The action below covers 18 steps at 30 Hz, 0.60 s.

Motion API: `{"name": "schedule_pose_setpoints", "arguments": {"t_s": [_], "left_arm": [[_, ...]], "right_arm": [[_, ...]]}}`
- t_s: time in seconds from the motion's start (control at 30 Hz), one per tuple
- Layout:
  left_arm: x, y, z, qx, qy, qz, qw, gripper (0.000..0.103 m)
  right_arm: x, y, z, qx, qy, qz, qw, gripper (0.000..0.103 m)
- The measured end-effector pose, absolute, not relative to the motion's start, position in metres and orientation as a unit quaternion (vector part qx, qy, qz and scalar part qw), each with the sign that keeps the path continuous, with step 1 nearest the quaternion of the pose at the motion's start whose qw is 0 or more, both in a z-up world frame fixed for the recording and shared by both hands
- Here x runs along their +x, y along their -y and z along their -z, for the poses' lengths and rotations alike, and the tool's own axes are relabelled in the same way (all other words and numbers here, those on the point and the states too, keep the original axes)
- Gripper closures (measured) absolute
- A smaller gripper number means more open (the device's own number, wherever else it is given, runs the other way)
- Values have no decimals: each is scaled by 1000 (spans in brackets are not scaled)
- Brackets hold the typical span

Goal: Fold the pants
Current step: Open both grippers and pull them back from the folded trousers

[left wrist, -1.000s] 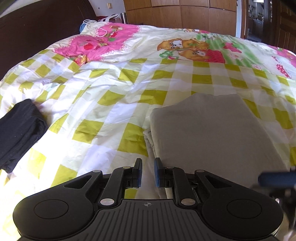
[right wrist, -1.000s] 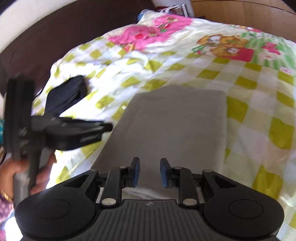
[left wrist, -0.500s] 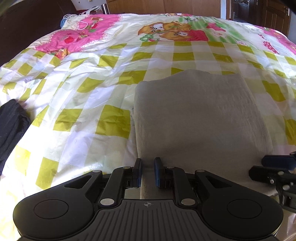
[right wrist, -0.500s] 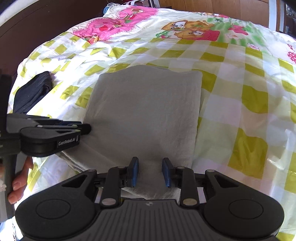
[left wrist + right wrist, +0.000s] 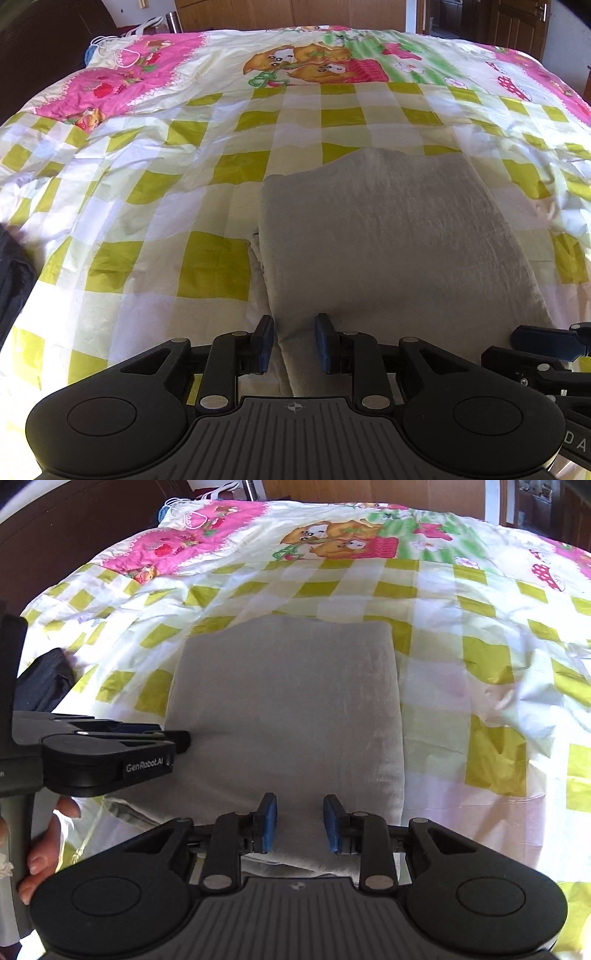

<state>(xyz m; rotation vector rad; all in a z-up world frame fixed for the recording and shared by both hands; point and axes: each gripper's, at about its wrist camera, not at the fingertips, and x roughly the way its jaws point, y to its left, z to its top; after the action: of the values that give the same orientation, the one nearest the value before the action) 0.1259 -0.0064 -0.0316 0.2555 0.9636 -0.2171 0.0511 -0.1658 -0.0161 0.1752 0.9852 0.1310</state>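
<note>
Grey folded pants (image 5: 388, 229) lie as a flat rectangle on the checked bedsheet (image 5: 155, 206). My left gripper (image 5: 294, 341) hovers low at their near left corner. Its jaws are opening, with the pants' folded edge between the blue pads and not pinched. In the right wrist view the pants (image 5: 288, 701) fill the middle, and my right gripper (image 5: 300, 821) stands open over their near edge with the cloth below the pads. The left gripper (image 5: 183, 738) shows there from the side, at the pants' left edge.
A dark folded garment (image 5: 44, 679) lies left of the pants, near the bed's edge. A person's hand (image 5: 40, 853) holds the left gripper's handle. A dark headboard (image 5: 37, 44) stands at the far left, with a white cable (image 5: 122, 48) on the pink print.
My left gripper has moved right, from the bare sheet onto the pants' near left corner, and its jaws have widened. My right gripper has shifted right and rolled level; its jaws have widened slightly.
</note>
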Motion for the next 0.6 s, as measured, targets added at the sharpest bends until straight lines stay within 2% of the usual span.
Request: {"name": "schedule_pose_setpoints", "arguments": {"t_s": [0.2,0.27,0.6], "left_arm": [[131,-5,27,109,-469,124,867,58],[129,-7,26,106,-470,128,867,48],[118,-7,23,105,-469,145,865,30]], "right_arm": [[50,158,6,98,-464,-33,880,60],[49,155,4,99,-464,-27,880,60],[44,148,-4,93,-456,-17,885,60]]}}
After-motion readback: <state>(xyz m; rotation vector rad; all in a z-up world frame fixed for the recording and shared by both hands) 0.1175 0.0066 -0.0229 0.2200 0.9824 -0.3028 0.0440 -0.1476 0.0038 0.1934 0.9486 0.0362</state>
